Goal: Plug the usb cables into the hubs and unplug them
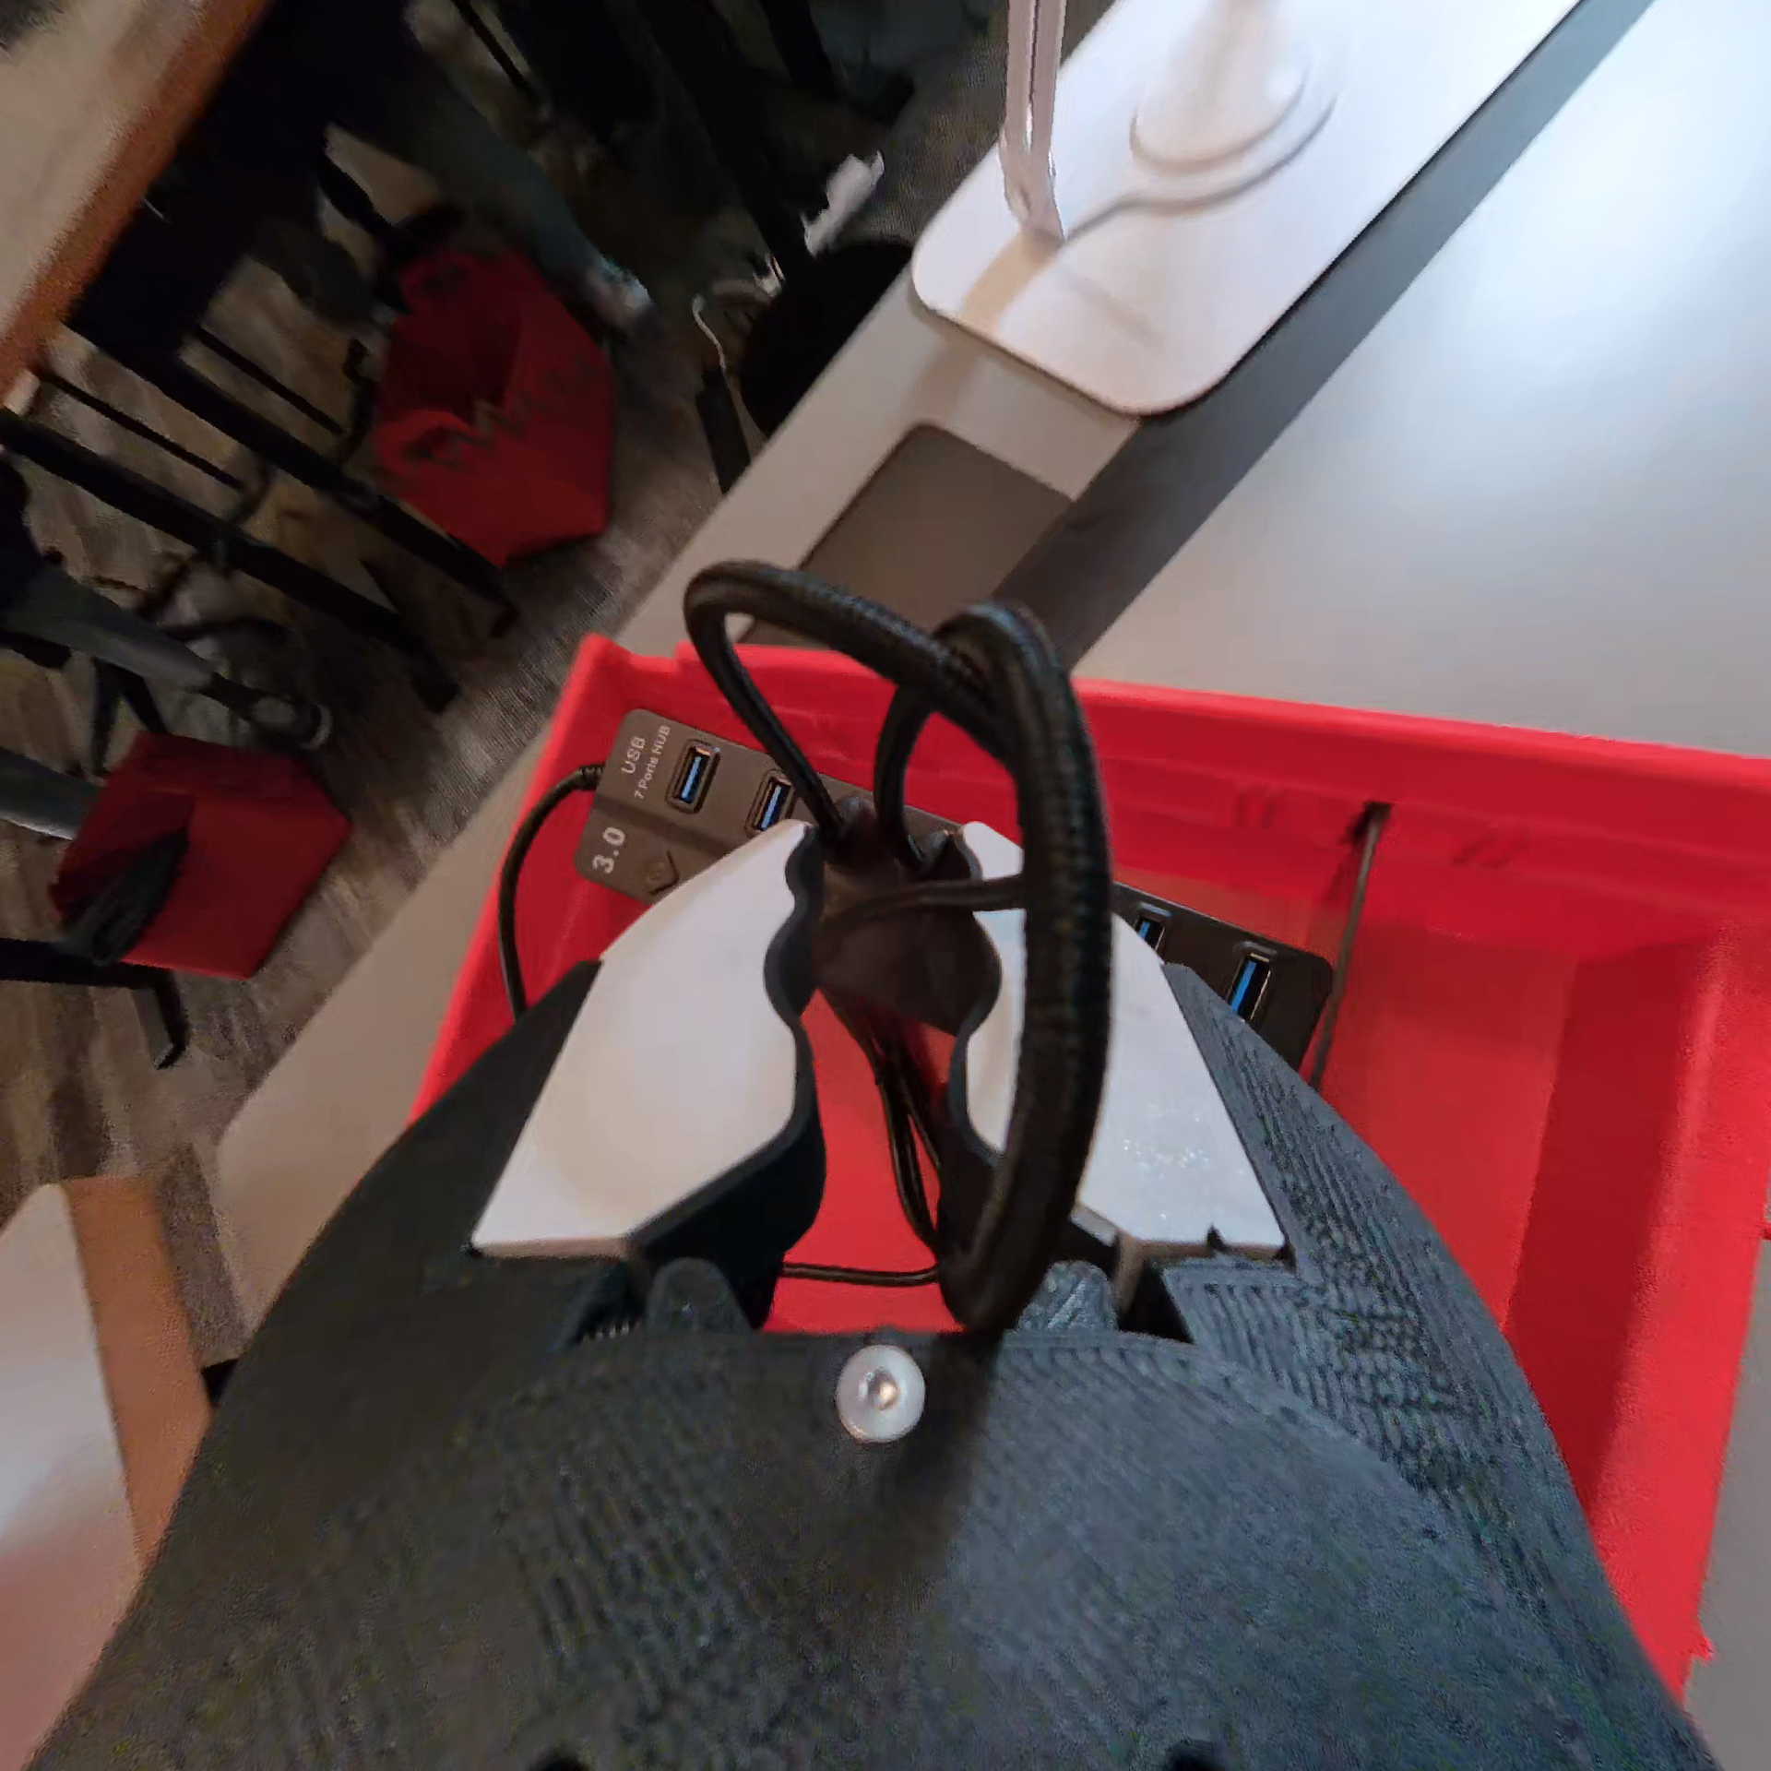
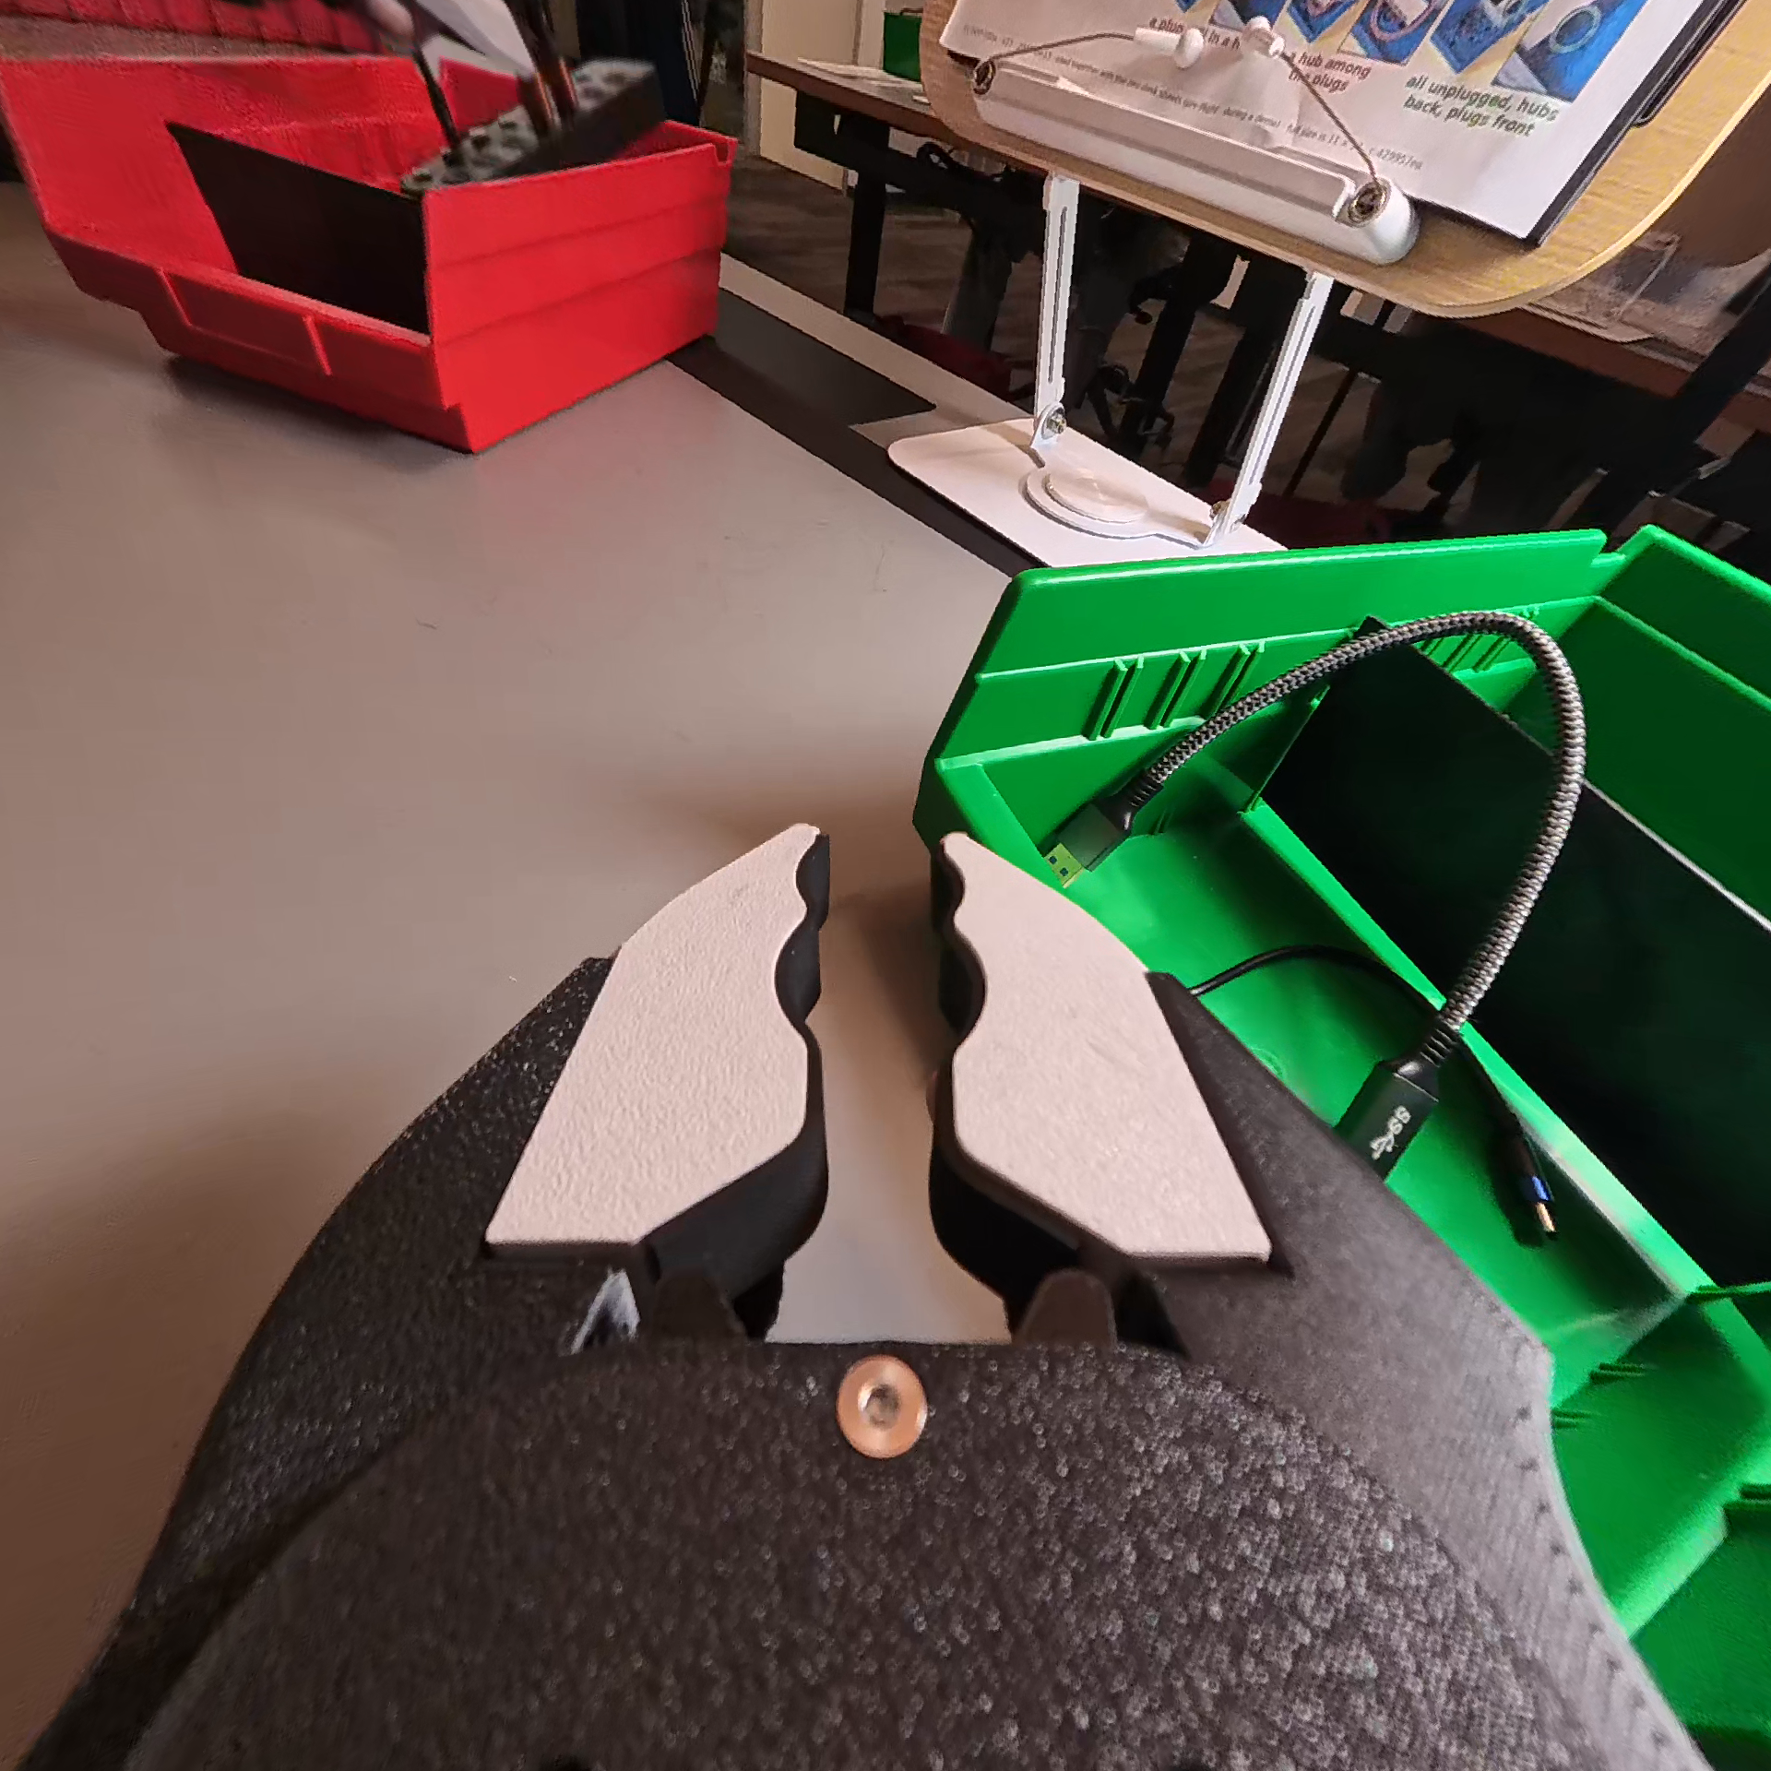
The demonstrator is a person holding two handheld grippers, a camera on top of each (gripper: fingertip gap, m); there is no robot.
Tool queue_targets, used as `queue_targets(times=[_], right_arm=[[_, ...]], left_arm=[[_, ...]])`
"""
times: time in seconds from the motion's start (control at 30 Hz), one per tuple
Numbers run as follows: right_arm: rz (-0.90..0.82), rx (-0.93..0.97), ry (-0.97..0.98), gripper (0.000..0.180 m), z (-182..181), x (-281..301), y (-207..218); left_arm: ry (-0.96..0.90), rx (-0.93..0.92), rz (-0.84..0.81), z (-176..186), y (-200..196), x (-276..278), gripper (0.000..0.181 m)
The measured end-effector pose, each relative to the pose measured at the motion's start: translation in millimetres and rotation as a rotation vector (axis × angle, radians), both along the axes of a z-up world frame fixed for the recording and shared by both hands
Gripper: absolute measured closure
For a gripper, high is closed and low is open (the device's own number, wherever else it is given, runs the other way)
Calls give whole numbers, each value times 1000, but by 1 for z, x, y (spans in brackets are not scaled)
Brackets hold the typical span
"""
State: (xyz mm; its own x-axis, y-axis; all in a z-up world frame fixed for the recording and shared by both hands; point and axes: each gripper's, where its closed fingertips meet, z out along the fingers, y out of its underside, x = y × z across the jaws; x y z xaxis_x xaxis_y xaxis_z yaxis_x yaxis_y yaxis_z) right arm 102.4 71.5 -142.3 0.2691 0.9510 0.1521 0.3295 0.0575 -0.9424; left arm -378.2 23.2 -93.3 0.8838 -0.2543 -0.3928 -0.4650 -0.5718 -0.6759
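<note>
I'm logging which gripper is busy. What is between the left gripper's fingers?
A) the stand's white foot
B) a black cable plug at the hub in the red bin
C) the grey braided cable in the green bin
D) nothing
B: the left gripper is closed on a black cable plug at the hub in the red bin.

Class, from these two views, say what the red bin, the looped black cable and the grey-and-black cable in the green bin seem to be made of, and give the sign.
Red bin: looks like moulded plastic, semi-matte, with ribbed walls. Black cable: a woven braided sleeve, shown by its fine ridged texture. Grey-and-black cable in the green bin: braided fabric jacket with a speckled weave; its plug housing looks smooth, possibly metal or hard plastic.
</note>
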Motion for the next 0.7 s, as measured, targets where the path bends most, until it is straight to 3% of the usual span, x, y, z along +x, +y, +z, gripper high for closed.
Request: queue_targets(times=[0.23, 0.43, 0.57, 0.7], right_arm=[[44, -30, 56, 158, 12, -11, -12], [185, -86, 144, 154, 45, -40, -49], [363, -171, 166, 145, 64, -70, -91], [577, -319, 182, 136, 78, -97, -138]], left_arm=[[29, 196, -93, 83, -27, 38, 156], [-13, 352, -298, 132, -55, 125, 156], [-143, 447, -492, 150, -78, 201, 156], [-328, 449, -708, 144, -101, 273, 156]])
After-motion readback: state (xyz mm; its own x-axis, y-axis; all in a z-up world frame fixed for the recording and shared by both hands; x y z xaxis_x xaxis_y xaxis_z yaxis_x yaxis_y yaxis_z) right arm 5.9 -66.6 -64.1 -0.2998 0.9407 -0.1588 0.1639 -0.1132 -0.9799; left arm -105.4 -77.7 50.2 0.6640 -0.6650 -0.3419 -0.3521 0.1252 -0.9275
